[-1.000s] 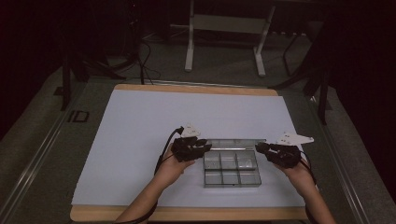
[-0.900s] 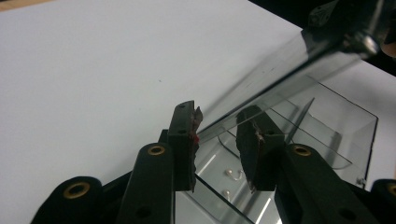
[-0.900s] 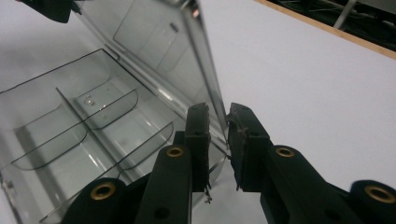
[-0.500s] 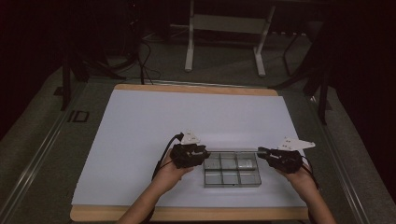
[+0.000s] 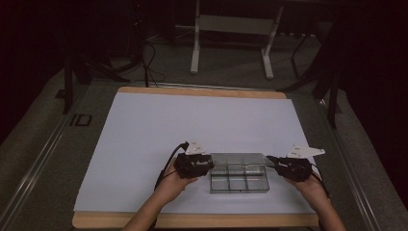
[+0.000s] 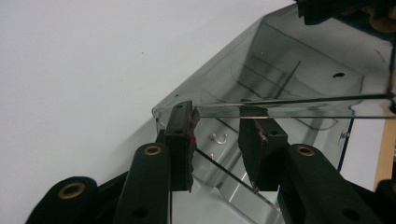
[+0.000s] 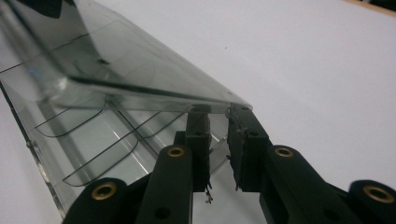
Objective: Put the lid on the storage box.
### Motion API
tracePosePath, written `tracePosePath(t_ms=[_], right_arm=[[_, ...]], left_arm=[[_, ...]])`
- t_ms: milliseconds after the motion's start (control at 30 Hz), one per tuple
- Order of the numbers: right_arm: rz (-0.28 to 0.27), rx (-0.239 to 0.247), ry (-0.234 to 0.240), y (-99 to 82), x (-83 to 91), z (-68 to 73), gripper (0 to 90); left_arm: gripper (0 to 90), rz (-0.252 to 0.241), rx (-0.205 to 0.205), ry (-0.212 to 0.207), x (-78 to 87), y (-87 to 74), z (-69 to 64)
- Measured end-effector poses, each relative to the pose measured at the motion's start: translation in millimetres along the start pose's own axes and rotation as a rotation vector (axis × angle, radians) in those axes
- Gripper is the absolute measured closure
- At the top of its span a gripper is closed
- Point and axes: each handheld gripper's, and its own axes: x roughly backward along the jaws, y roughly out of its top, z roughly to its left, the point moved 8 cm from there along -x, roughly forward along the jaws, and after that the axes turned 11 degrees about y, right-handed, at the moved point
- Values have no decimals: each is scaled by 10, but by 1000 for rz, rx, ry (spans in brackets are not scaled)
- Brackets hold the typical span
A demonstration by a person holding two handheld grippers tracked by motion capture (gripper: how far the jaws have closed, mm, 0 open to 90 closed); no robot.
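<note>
- Clear compartment box (image 5: 239, 179): a smoke-tinted plastic organiser with a grid of empty cells, resting on the white sheet (image 5: 202, 130) at the near edge of the table, between the two hands.
- Hinged lid (image 5: 238, 159): partly raised, standing at a slant over the base rather than flat on it or thrown fully back; its free edge runs across the left gripper view (image 6: 299, 100) and the right gripper view (image 7: 154, 91).
- Left gripper (image 5: 204, 163): at the lid's left end; its jaws stand somewhat apart, one at the lid's corner and one under the edge (image 6: 219, 140). Whether the pads actually press on the plastic cannot be told.
- Right gripper (image 5: 273, 161): at the lid's right end; jaws narrowly parted just beneath the lid's corner (image 7: 218, 140). No firm pinch can be made out here either.
- Progress, as judged: the lid is partway through its swing with both ends supported. The cells hold nothing visible. What remains is to carry the lid to its end position and release it.
- Surroundings: a wooden table rim (image 5: 192, 220) borders the sheet; dark floor and stand legs (image 5: 231, 43) lie beyond.
</note>
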Motion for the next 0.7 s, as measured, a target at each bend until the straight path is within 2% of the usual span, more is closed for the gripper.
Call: tracePosePath(t_ms=[200,433,700], right_arm=[[19,-20,6,-73,-44,-15,771],[38,-28,9,-126,-61,-22,761],[52,-39,6,-185,-76,-42,761]], left_arm=[[645,28,-31,23,-20,-79,16],[645,46,-15,35,-37,-153,72],[645,66,0,27,-109,-228,109]])
